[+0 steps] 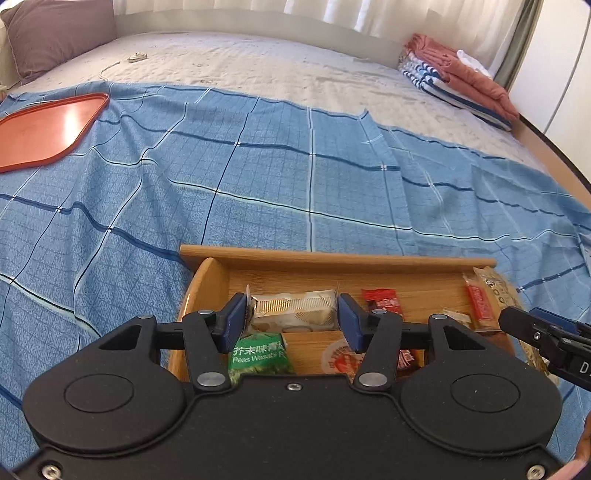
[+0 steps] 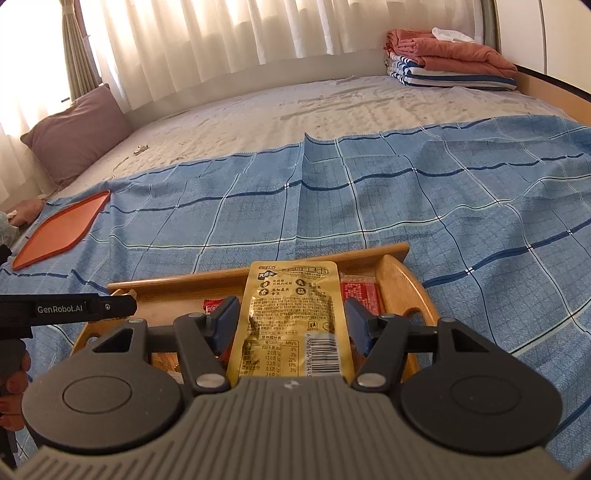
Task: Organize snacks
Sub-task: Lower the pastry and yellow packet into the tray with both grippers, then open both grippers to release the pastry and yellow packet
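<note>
Blue checked cloth (image 1: 258, 177) covers the near half of a bed, with the pale bare mattress (image 1: 258, 62) running beyond it to cream curtains (image 2: 240, 33). A mauve pillow (image 2: 77, 129) leans at the far left corner, and a folded stack of striped and coral blankets (image 2: 447, 62) sits at the far right. An orange tray (image 1: 44, 129) lies flat on the cloth well off to the left, with nothing on it. Close in front stands a bamboo snack box (image 1: 325, 258), open at the top, holding a green wasabi-pea packet (image 1: 258, 356), small red sachets (image 1: 382, 299) and other wrappers.

Both tools are tilted downward over the box. The left gripper (image 1: 291, 315) hangs above its left part with the blue pads pinching a clear-wrapped pale snack (image 1: 295, 308) from both sides, lifted above the box floor. The right gripper (image 2: 291, 323) is over the right part, its pads pressed to the edges of a gold foil pouch (image 2: 291, 317) that stands upright between them, printed back and barcode facing the camera. In the right wrist view, the left tool's black body (image 2: 62, 310) enters from the left edge, with fingers of the person's hand (image 2: 14, 373) wrapped round its handle
</note>
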Demonstrator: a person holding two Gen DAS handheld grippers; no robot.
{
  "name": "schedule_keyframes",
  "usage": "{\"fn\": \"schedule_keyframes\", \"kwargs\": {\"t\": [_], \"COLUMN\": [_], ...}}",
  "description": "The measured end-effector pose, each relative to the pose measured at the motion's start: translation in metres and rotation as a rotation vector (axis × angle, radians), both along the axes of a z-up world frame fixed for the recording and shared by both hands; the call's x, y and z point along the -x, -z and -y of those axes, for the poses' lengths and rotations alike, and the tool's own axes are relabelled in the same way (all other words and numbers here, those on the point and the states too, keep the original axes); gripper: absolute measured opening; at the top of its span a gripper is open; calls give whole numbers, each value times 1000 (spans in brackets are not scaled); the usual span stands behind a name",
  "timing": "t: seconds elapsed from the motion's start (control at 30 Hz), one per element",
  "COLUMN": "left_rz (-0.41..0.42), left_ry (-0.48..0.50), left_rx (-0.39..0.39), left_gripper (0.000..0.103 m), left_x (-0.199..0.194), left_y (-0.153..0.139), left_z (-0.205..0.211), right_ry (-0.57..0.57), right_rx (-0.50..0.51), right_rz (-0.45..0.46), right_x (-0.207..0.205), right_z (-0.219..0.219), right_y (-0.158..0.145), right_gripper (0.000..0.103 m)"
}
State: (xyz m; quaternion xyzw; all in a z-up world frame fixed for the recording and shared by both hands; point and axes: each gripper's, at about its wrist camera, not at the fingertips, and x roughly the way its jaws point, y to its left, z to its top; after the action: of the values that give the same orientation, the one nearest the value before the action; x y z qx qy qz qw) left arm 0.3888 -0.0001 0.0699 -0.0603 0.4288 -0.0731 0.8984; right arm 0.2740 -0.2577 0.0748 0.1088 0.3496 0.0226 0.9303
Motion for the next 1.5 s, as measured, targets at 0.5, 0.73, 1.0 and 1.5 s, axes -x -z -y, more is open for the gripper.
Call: {"fn": "schedule_keyframes", "kwargs": {"t": [0.5,0.73,1.0,1.5], "left_rz": [-31,-37,-33,-13], "left_ry": [-22,-29,-27,-28], "left_rx": [-27,-36,-48,-69], "left_gripper": [51,51,51,52], "left_x": [-21,-25,-27,-27], "left_y": [23,32,36,42], "left_z": [2,5,6,8], "right_ry": [-20,-19,-48,-47], "right_rx": [11,21,55,73], "right_rz": [-54,-63,-71,-48], "right_x": [-27,-37,-44,-50], "right_z": [-11,-14,-17,-20], "right_y": [25,33,46,61], "right_gripper": [65,65,65,66]}}
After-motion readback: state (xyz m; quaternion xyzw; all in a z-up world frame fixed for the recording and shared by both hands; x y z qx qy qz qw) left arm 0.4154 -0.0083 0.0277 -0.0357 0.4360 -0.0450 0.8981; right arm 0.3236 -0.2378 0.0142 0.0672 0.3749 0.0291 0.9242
